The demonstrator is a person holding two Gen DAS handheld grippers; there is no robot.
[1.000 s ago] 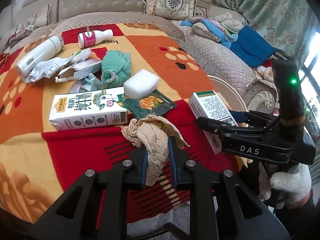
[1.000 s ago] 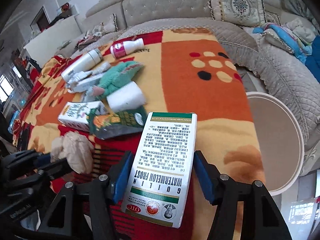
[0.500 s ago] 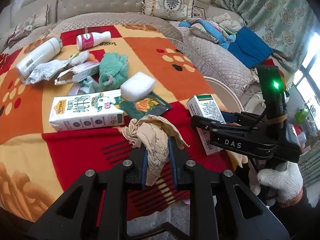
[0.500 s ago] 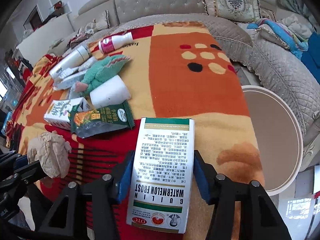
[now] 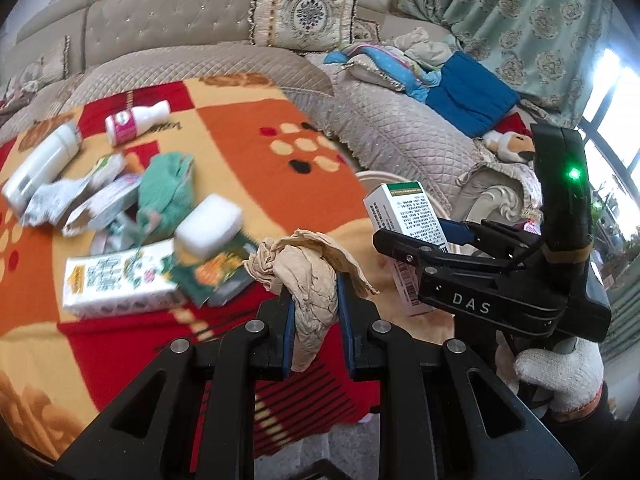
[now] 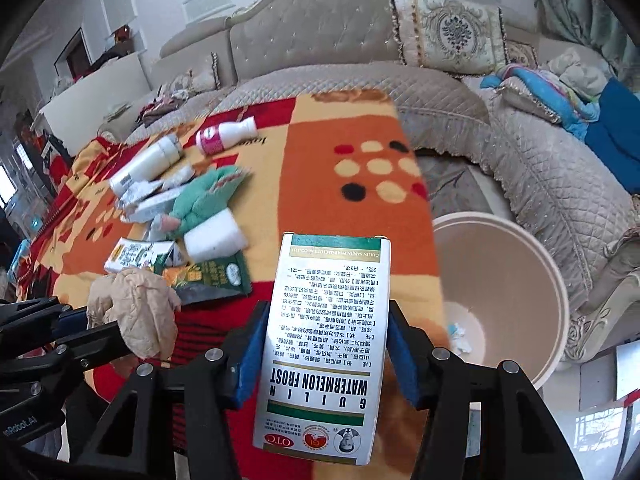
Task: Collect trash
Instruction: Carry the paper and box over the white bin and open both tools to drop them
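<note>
Two pieces of trash are in our grippers at once, and going left to right we see a risk with each. Our left gripper (image 5: 314,312) has its blue pads pressed nearly together on a crumpled beige tissue (image 5: 306,276); the wad is soft and most of it bulges above the pads, so it could slip free if we swing quickly. Our right gripper (image 6: 326,348) pinches a white and green medicine box (image 6: 326,344) across its narrow width, jaws partly spread to that width. The box sticks out well beyond the pads at both ends, so we judge it could pivot or slide in the grip. The beige waste bin (image 6: 554,276) stands on the floor just beside the blanket's right edge, with a few scraps at its bottom. A release short of its rim would drop the trash onto the floor. Still on the patterned blanket (image 5: 248,152) lie a milk carton (image 5: 116,284), a white sponge (image 5: 208,230), a green snack packet (image 5: 218,272) and two bottles.
</note>
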